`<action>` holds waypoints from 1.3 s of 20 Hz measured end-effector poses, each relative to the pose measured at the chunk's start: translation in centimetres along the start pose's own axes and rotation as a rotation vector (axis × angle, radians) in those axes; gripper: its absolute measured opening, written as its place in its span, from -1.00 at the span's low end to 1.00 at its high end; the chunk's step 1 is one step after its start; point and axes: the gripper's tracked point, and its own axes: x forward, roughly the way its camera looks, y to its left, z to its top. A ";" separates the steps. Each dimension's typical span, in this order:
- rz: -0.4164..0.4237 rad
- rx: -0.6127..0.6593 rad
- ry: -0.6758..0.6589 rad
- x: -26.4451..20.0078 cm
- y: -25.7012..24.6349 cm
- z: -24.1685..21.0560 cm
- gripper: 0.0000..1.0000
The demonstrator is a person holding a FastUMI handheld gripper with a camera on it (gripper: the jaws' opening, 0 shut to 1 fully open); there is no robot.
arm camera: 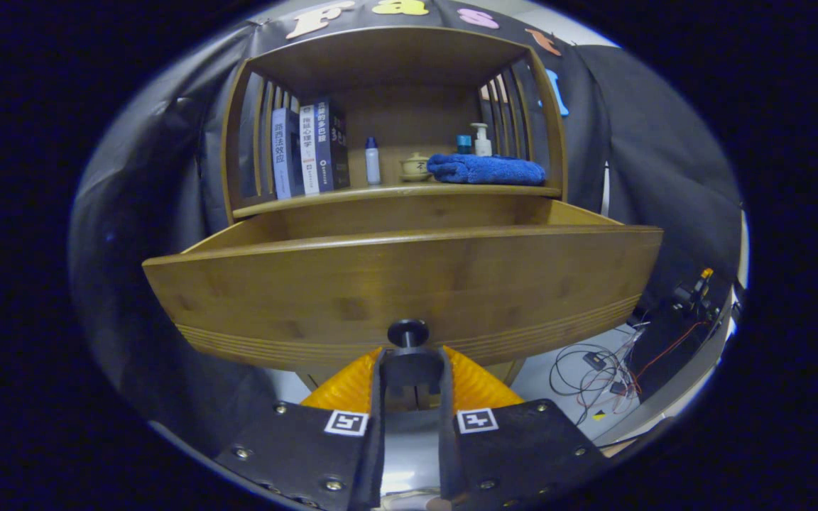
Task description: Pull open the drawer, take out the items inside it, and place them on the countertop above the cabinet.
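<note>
The wooden drawer [402,284] of the cabinet stands pulled out toward me, and its tall front panel hides what lies inside. A dark round knob [407,331] sticks out low on the middle of that panel. My gripper [409,360] is right at the knob, its two fingers close together and pressed on either side of the knob's stem. Above the drawer runs the wooden countertop [380,193], with a slatted hutch over it.
On the countertop stand three books [308,149] at the left, a small white bottle [373,162], a little teapot [415,167], a folded blue towel [487,170] and a pump bottle [481,140]. Loose cables [597,369] lie on the floor at the right.
</note>
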 end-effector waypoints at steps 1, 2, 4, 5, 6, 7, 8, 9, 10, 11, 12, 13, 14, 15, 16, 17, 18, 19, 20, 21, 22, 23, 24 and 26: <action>0.001 0.002 -0.004 0.1 0.0 0.1 -0.37; 0.002 0.001 -0.007 0.1 0.0 0.0 -0.37; 0.009 0.002 -0.008 0.0 0.0 0.0 -0.37; 0.012 0.000 -0.008 0.1 0.0 0.1 -0.37; 0.013 -0.001 -0.008 0.0 0.0 0.0 -0.37; 0.015 0.000 -0.010 0.1 0.0 0.1 -0.36; 0.018 0.003 -0.011 0.0 0.0 0.1 -0.28; 0.022 0.003 -0.013 0.0 0.0 0.2 -0.20; 0.023 0.006 -0.027 -0.3 0.0 0.6 -0.19; 0.027 0.011 -0.049 -0.5 0.0 1.2 -0.09; 0.029 0.016 -0.075 -1.0 0.0 1.9 -0.09; 0.031 0.018 -0.093 -1.4 0.0 2.6 -0.09; 0.028 0.015 -0.106 -1.8 0.0 3.0 -0.09; 0.028 0.009 -0.123 -2.1 0.0 3.6 -0.09; 0.026 0.001 -0.140 -2.6 0.2 4.3 -0.09; 0.021 -0.006 -0.153 -3.1 0.2 5.1 -0.10; 0.017 -0.014 -0.165 -3.4 0.4 5.9 -0.10; 0.010 -0.020 -0.180 -3.8 0.5 6.9 -0.09; 0.002 -0.026 -0.193 -4.2 0.7 8.1 -0.10; -0.003 -0.028 -0.210 -4.5 1.1 9.5 -0.09; -0.004 -0.029 -0.229 -4.8 1.6 10.9 -0.09; -0.005 -0.030 -0.243 -4.9 2.2 12.4 -0.10; -0.013 -0.029 -0.256 -4.8 2.7 13.8 -0.10; -0.041 -0.028 -0.247 -4.0 3.2 16.0 -0.10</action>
